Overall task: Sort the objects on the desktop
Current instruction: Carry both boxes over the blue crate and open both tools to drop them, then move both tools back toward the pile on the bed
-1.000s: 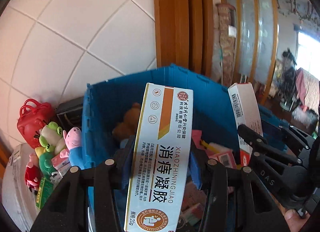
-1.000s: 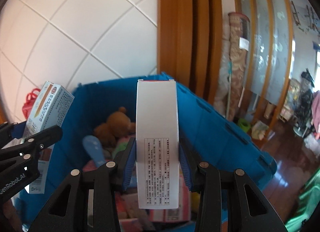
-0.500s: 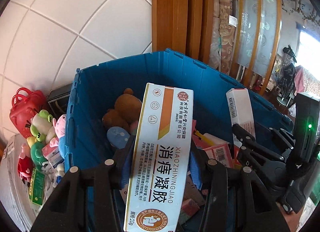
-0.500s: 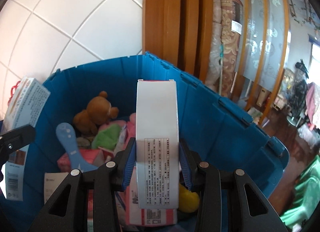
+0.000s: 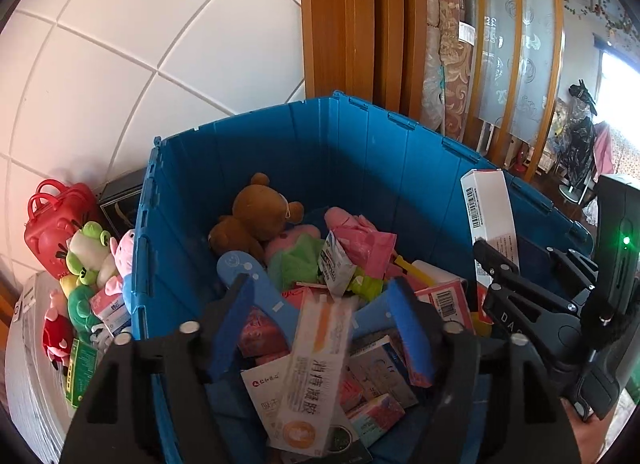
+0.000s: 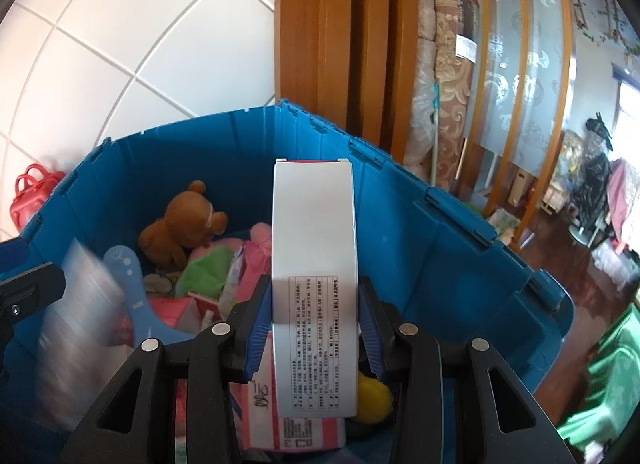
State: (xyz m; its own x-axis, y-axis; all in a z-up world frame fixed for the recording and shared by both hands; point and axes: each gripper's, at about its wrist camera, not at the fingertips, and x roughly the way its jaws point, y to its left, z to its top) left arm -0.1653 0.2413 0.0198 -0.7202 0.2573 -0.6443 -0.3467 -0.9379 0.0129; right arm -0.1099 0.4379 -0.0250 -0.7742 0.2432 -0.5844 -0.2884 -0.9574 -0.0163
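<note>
Cardboard-light and stiff, the white medicine box (image 6: 314, 264) sits clamped by its long sides in the right tool (image 6: 314, 328) above the blue crate (image 6: 440, 248), while the left tool (image 5: 320, 328), jaws opening, lets its orange-striped ointment box (image 5: 316, 368) drop free.

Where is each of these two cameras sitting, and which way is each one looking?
Left wrist: on the left gripper, looking down into the blue bin; jaws opening, orange-striped box dropping free.
Right wrist: on the right gripper, same direction; white box clamped.
Shared: bin, brown teddy bear, each other's gripper.

Blue bin (image 5: 360, 152) crowded with boxes and toys, open overhead
</note>
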